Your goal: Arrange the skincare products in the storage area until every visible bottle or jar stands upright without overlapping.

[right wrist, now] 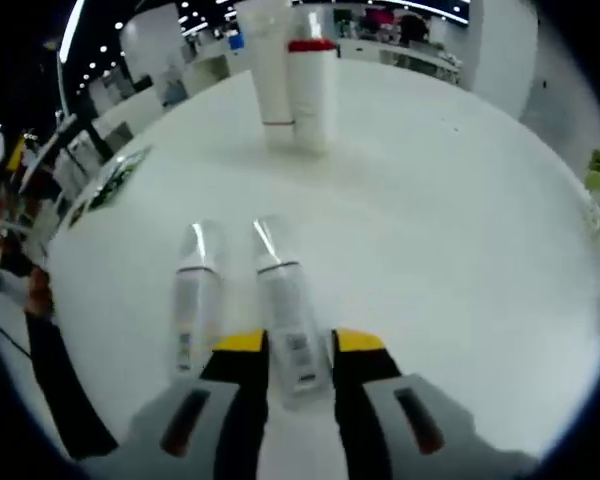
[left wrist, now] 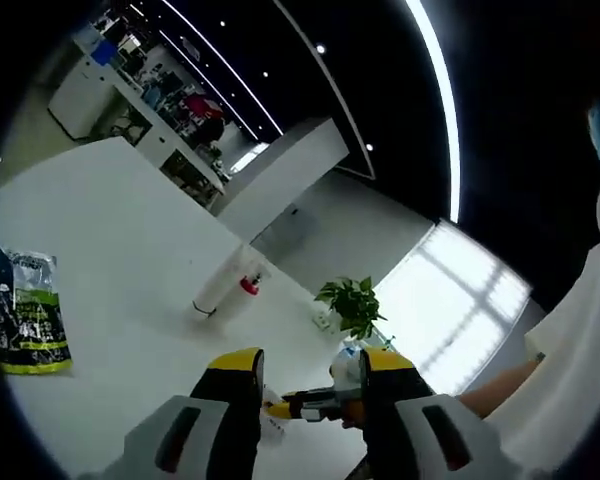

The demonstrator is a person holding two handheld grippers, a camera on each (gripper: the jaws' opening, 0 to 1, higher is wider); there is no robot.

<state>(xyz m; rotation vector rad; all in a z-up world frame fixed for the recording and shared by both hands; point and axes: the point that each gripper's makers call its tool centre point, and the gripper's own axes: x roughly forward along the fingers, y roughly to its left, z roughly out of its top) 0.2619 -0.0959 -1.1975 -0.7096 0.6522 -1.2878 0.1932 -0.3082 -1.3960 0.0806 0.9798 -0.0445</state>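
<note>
Right hand-held gripper (right wrist: 298,352) clamps a clear, silver-capped bottle (right wrist: 286,310) lying mid-tabletop (right wrist: 460,220); twin bottle (right wrist: 194,300) just beside. Two white tubes (right wrist: 292,80) upright near far edge. Left hand-held gripper (left wrist: 308,372) open, empty.

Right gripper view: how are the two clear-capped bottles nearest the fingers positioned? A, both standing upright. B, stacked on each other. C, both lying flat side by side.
C: both bottles lie flat on the white table, one between the right gripper fingers.
</note>
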